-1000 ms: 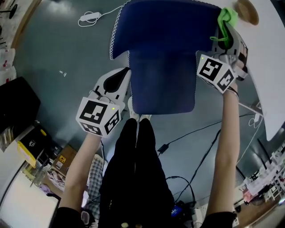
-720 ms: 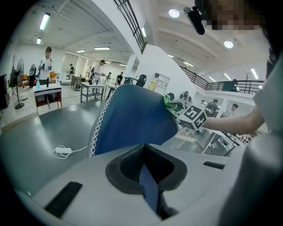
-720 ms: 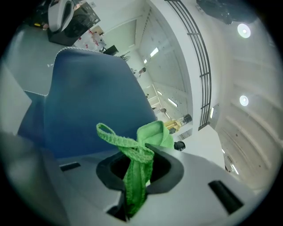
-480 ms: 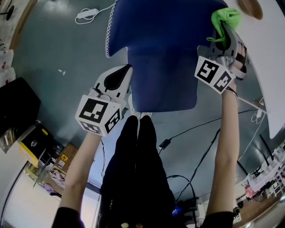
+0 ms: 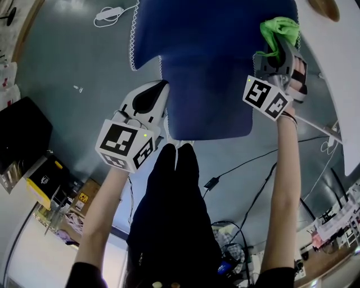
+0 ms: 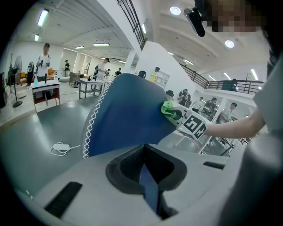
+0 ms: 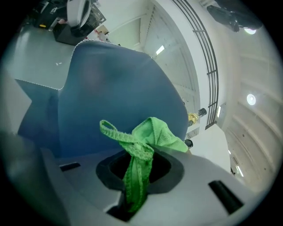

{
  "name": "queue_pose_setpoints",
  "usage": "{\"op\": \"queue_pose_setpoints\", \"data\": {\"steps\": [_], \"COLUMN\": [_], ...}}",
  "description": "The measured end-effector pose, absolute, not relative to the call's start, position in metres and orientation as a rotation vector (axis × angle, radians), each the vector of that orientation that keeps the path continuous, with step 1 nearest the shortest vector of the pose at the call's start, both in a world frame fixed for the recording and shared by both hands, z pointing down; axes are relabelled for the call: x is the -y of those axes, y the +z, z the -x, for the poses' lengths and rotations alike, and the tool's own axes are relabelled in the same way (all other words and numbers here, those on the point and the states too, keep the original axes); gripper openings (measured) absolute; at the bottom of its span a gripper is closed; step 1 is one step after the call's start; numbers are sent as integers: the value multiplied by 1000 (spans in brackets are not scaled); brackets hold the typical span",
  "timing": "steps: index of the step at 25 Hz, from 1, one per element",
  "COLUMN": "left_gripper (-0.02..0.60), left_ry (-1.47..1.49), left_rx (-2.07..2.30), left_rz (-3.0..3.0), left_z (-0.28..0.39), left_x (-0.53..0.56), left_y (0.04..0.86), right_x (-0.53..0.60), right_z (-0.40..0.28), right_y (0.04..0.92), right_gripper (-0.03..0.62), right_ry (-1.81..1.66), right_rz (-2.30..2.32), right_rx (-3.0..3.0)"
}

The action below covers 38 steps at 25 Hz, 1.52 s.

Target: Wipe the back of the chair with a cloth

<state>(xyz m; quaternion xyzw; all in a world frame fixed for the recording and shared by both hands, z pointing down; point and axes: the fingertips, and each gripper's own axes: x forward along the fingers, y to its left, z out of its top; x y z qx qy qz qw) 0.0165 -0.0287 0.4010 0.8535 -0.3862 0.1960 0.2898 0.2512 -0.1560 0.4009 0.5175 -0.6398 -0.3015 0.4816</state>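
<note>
The blue chair back (image 5: 208,67) fills the top of the head view, with a white zigzag seam along its left edge. My left gripper (image 5: 160,90) is at the back's lower left edge; in the left gripper view its jaws (image 6: 148,185) are shut on a thin blue edge of the chair (image 6: 128,114). My right gripper (image 5: 275,48) is shut on a green cloth (image 5: 275,28), which lies against the back's upper right part. In the right gripper view the cloth (image 7: 150,137) bunches out of the right gripper (image 7: 135,185) in front of the blue back (image 7: 110,88).
A white table (image 5: 337,73) stands close on the right. On the grey floor lie a white power strip (image 5: 107,14) and black cables (image 5: 247,169). A black box (image 5: 19,135) and a yellow case (image 5: 45,180) sit at the left. The person's legs (image 5: 174,214) are below the chair.
The right gripper with the green cloth has slid a little to the left, further onto the chair back. The left gripper has stayed at the back's left edge.
</note>
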Motion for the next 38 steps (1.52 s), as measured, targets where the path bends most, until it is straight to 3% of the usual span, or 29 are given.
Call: {"op": "queue_pose_setpoints", "data": {"steps": [16,31,38], "left_gripper": [3,3,3], "left_ry": [554,577,576], "left_rx": [1039,1027,1028], "left_rz": [-2245,-2218,-2216], "left_z": [-19,-23,-23], "left_x": [27,21,14], "left_y": [424,443,446], "right_x": [150,116,119], "right_z": [-252,-236,-238], "right_y": [433,548,558], "right_gripper": [55,54,54], "right_ry": [-763,-534,-540], "right_rz": [-1346,-1127,-1135], "right_rx": [1613,1698,1693]}}
